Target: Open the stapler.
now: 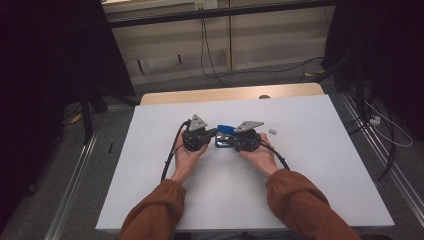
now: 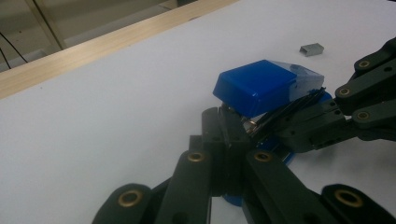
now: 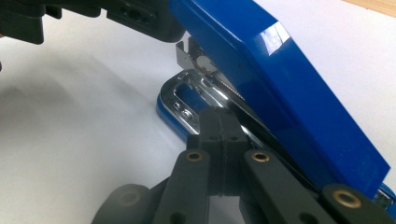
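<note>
A blue stapler [image 1: 225,129] lies mid-table between my two grippers, its blue top [image 3: 280,84] swung up off the chrome magazine [image 3: 187,100] and blue base. My left gripper [image 1: 214,134] comes in from the left, and its jaws [image 2: 223,126] are shut on the stapler's near end under the raised top [image 2: 254,86]. My right gripper [image 1: 231,141] comes in from the right. Its jaws [image 3: 219,126] are pressed together on the metal rail below the top. In the left gripper view the right gripper [image 2: 285,128] clamps the thin black rail.
A small grey strip of staples [image 1: 272,131] [image 2: 311,49] lies loose just right of the stapler. The white table [image 1: 300,190] has a wooden far edge [image 1: 225,94]. Black cables trail from both grippers. Metal floor rails run along both sides.
</note>
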A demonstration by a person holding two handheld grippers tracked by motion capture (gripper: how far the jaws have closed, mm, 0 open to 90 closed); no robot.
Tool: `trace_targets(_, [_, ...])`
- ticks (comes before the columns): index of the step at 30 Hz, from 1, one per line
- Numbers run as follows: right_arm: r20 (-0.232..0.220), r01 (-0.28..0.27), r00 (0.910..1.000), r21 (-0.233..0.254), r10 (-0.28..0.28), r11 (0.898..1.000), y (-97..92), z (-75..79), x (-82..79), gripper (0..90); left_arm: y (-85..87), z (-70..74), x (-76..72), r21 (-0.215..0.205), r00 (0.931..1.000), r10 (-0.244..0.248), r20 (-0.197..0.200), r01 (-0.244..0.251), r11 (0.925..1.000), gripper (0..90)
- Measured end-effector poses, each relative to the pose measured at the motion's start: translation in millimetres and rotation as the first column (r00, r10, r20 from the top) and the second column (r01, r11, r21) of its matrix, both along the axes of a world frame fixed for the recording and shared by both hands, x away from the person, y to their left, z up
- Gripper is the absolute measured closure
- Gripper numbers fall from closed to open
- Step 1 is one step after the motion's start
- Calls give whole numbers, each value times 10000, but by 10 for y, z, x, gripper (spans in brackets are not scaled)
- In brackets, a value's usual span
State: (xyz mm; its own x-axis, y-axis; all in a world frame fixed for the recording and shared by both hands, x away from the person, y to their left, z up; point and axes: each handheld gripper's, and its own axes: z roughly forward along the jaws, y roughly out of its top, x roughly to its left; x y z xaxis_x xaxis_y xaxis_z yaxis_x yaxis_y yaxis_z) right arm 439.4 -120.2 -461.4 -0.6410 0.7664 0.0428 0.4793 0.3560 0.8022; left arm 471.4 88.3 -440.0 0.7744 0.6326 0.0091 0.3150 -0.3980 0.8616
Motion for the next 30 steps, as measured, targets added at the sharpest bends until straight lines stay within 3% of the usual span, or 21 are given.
trace_targets(21, [100,10,9999,-20,-9,10000,0,-2,-12,900,-20,95,3,-313,9999,-159,15,159,9994,900])
trace_targets(25, [425,217,9988,373,-233,9991,8,36,-53,900,-23,103,5,-294,9998,-181,-3,181,9994,900])
trace_targets(30, [813,184,9964,473,-222,9987,58,95,-94,900,-30,121,-2,-353,9998,-196,27,197,9992,900])
